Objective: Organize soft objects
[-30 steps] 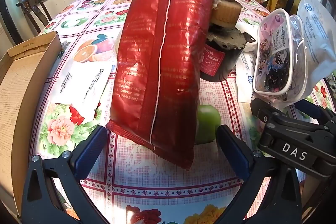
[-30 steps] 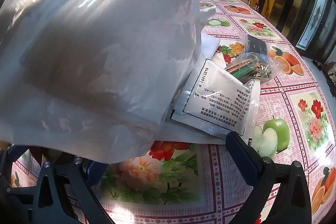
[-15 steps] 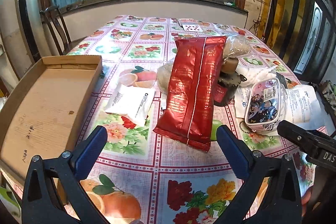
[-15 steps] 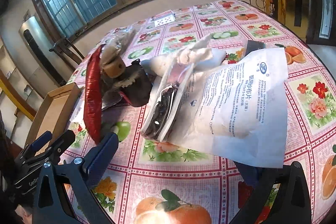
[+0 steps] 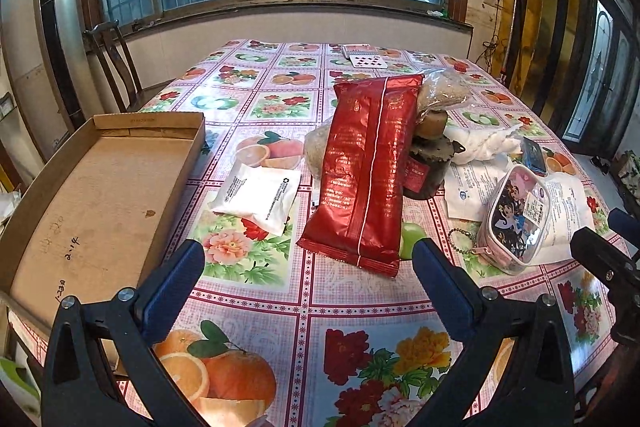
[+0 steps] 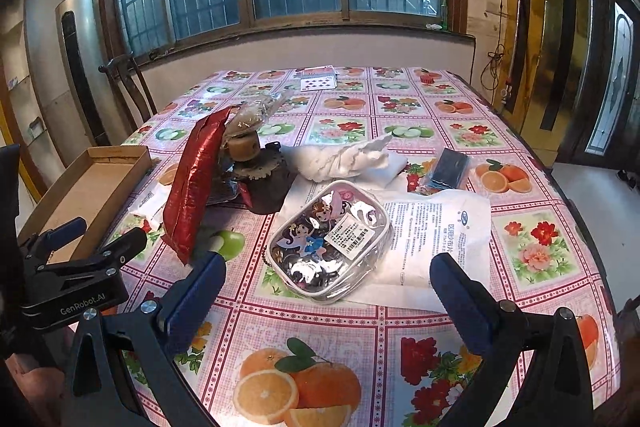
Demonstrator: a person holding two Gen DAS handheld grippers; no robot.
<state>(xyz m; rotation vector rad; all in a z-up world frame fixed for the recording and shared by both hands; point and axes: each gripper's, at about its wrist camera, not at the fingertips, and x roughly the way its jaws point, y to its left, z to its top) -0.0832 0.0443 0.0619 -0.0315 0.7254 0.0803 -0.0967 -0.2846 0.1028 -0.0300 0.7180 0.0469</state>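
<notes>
Your shallow brown cardboard tray (image 5: 100,195) is the landmark. Just right of it leans the tall red foil bag (image 5: 366,167): light, crinkly, slippery, so pinch its bottom seam. Left gripper (image 5: 308,291) and right gripper (image 6: 328,287) both gape, empty-jawed.

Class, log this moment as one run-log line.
left gripper: open, empty | right gripper: open, empty | red bag: leaning | cardboard tray: empty

Your left gripper (image 5: 308,287) hangs above the near edge of the table with its blue-padded fingers (image 5: 172,283) spread wide and nothing between them. Your right gripper (image 6: 326,295) sits just beside it, level with it, jaws likewise parted and empty, both pointing forward across the table.
</notes>
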